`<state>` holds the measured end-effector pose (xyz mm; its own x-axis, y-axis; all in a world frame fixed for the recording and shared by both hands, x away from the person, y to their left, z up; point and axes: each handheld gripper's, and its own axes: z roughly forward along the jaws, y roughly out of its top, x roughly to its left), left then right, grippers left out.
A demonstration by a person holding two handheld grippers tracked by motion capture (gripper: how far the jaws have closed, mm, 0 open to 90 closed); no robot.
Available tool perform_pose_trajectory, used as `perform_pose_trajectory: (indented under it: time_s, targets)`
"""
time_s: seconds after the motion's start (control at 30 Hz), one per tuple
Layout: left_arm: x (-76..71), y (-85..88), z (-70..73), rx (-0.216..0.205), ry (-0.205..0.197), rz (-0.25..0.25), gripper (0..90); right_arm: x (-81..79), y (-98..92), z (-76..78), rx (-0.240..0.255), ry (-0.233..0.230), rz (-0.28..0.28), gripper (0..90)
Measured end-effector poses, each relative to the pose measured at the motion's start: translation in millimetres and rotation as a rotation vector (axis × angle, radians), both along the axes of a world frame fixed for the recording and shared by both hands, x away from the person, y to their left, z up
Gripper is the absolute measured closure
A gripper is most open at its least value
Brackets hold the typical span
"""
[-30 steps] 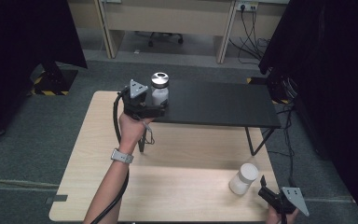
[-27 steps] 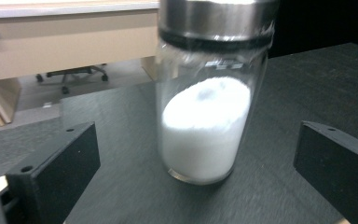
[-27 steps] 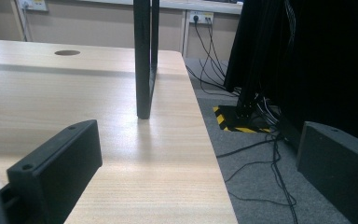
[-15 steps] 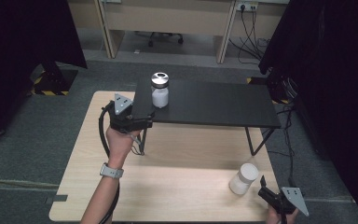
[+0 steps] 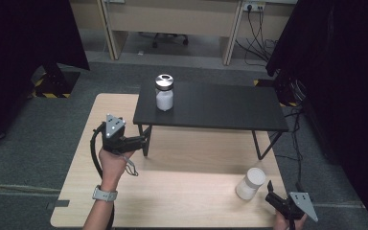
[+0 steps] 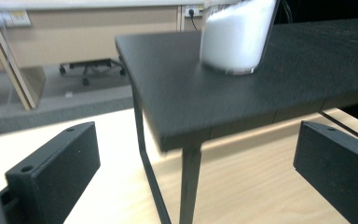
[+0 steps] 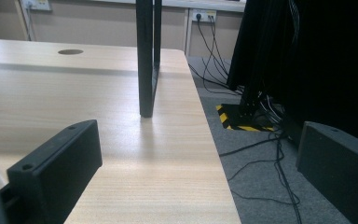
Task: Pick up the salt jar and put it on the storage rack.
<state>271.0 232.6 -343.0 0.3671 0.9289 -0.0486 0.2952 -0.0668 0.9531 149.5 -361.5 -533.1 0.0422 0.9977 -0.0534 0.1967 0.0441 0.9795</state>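
the jar (image 5: 164,92) with the silver lid stands upright on the black raised shelf (image 5: 220,106), near the shelf's far left corner, filled with something white; in your left gripper view its lower part (image 6: 237,35) sits on the dark top, up and to the right of centre, well beyond the jaws. your left gripper (image 5: 142,141) hangs just off the shelf's near left corner, beside the front left leg, its jaws pointing right toward the shelf and set wide apart with nothing between them; in its own view the shelf's corner and leg fill the gap between the two black jaws. it touches neither the jar nor the shelf, as far as the high view shows. a second jar (image 5: 249,183), white with a pale lid, stands on the wooden table (image 5: 182,187) near its near right corner, in front of the shelf's right leg. your right gripper (image 5: 271,193) sits at the near right edge of the table, just right of that white jar, its tips close to the jar but apart from it. its jaws are spread wide, holding nothing; its own view looks along the tabletop (image 7: 98,121) toward a shelf leg (image 7: 147,58), with a pale curved edge at the far left that may be the white jar.
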Motion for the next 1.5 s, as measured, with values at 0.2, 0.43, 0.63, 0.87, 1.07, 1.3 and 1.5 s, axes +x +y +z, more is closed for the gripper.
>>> perform_pose_trajectory:
  time_s: [0.2, 0.43, 0.63, 0.87, 1.07, 1.3, 1.5]
  targets:
    - [-15.2, 18.4, -16.5, -0.012, 0.012, 0.038, 0.0, -0.5, -0.9, 0.0, 0.015, -0.003, -0.003, 0.3]
    - [-28.1, 44.2, -34.6, 0.0, 0.035, 0.071, 0.0, -0.9, 0.6, -0.5, 0.011, -0.006, -0.009, 0.4]
    - [-38.9, 58.4, -55.2, -0.003, 0.086, 0.129, 0.0, -0.3, 1.3, -0.3, 0.003, -0.003, -0.013, 0.4]
    - [-46.2, 63.1, -74.7, -0.024, 0.147, 0.181, 0.0, 0.5, 1.8, 0.6, -0.004, 0.005, -0.011, 0.4]
    - [-51.4, 68.8, -92.3, -0.032, 0.185, 0.203, 0.0, 0.7, 2.0, 0.9, -0.01, 0.007, -0.008, 0.4]
    - [-60.2, 81.5, -104.8, -0.028, 0.218, 0.238, 0.0, 1.6, 2.7, 1.7, -0.022, 0.015, -0.003, 0.4]
    - [-71.5, 82.3, -118.8, 0.001, 0.215, 0.288, 0.0, 1.9, 3.1, 1.9, -0.024, 0.017, -0.004, 0.4]
